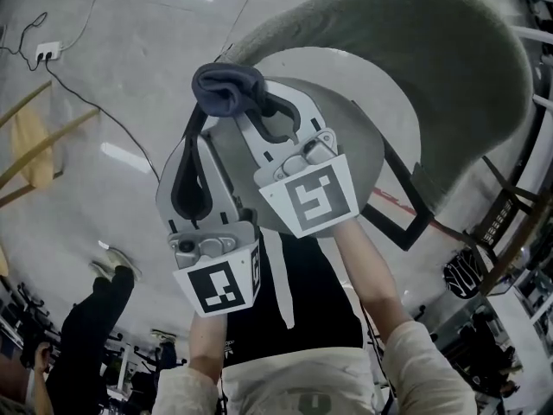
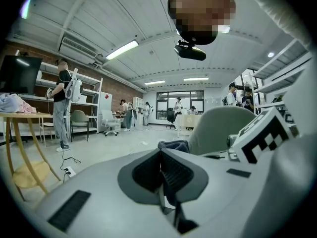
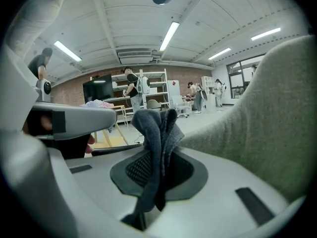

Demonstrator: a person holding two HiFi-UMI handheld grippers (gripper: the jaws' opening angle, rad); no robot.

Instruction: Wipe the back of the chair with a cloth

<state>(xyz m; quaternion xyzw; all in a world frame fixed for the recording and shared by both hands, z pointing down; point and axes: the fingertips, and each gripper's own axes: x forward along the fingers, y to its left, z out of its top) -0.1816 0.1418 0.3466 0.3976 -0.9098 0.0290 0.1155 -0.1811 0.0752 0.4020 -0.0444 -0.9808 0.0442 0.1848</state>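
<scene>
Cloth (image 3: 151, 125) looks soft, limp, light; right claw (image 3: 157, 162) pinches it mid-bunch, good hold for chair back (image 3: 257, 123). Left claw (image 2: 161, 170) pressed together, empty.

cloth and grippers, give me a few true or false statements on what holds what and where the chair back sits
1. The right gripper is clamped on a dark cloth. True.
2. The left gripper grips the cloth too. False: its jaws are together with nothing between them.
3. The chair back is bright red. False: it is grey.
4. In the right gripper view, the chair back rises to the right of the cloth. True.
</scene>
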